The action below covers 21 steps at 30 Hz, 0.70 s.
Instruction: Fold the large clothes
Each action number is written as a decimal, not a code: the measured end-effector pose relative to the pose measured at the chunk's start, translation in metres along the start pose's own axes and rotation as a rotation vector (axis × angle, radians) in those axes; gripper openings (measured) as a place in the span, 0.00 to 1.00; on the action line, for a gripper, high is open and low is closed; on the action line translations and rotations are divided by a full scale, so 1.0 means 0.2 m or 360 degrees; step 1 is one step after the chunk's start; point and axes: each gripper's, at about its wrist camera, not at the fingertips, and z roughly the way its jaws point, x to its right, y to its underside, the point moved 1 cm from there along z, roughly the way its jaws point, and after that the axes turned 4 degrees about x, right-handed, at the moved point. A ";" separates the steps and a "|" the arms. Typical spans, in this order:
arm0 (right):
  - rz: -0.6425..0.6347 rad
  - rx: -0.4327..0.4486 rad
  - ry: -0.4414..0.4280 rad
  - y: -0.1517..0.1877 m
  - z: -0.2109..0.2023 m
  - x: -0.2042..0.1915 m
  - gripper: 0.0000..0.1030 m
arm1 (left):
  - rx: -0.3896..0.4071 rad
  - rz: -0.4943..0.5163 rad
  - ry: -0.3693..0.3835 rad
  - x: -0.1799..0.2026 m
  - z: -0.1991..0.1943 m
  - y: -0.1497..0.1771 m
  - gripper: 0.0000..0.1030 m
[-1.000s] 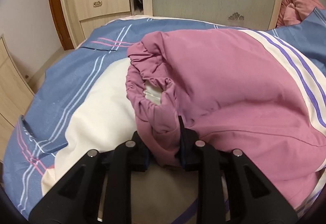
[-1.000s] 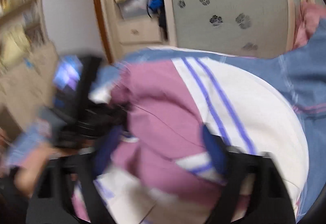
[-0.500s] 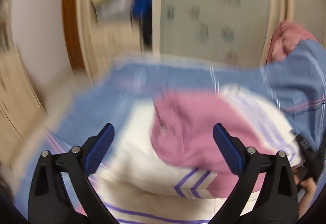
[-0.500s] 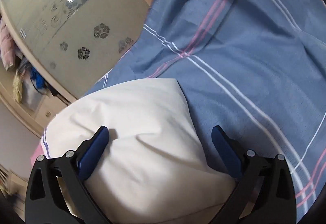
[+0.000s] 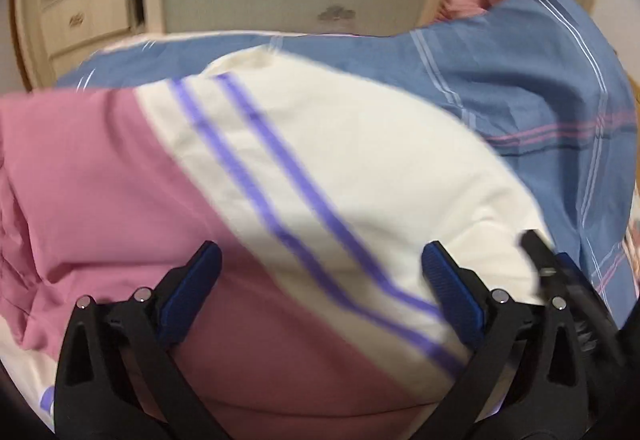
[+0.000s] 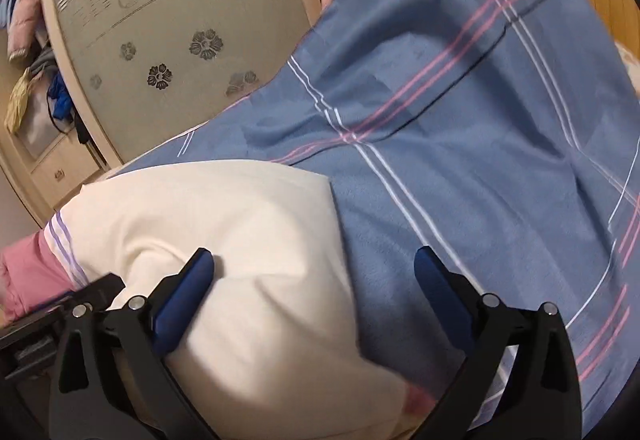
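Both tools, left [image 5: 318, 272] and right [image 6: 314, 276], were held wide apart, gripping nothing. The garment [image 5: 340, 160] was spread on the bedsheet [image 6: 460, 160].

Soft indoor light, motion blur, fisheye

The left gripper [image 5: 320, 272] hangs over the folded garment [image 5: 280, 180] with its jaws spread wide, nothing between the pads — pink cloth to the left, cream with two purple stripes to the right. Blue checked bedding [image 5: 520, 112] lies beyond.

Both wrist views look steeply down, close over the same garment [image 5: 340, 160].
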 end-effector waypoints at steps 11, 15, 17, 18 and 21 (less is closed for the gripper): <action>-0.0012 -0.0054 -0.0139 0.02 0.03 -0.06 0.99 | 0.0125 -0.0125 -0.0486 -0.65 -0.16 0.11 0.98; -0.0048 0.0006 -0.0085 0.04 0.03 -0.09 0.99 | 0.0237 -0.0016 -0.0627 -0.57 -0.13 0.19 0.98; 0.0012 0.0085 -0.0089 0.07 0.02 -0.08 0.99 | 0.0215 -0.0039 -0.0588 -0.60 -0.13 0.18 0.98; 0.0059 0.0122 -0.0106 0.09 0.01 -0.06 0.99 | 0.0205 -0.0043 -0.0577 -0.60 -0.14 0.18 0.98; 0.0243 0.0185 -0.0181 0.16 -0.07 0.04 0.99 | 0.0234 -0.0024 -0.0542 -0.58 -0.27 0.18 0.93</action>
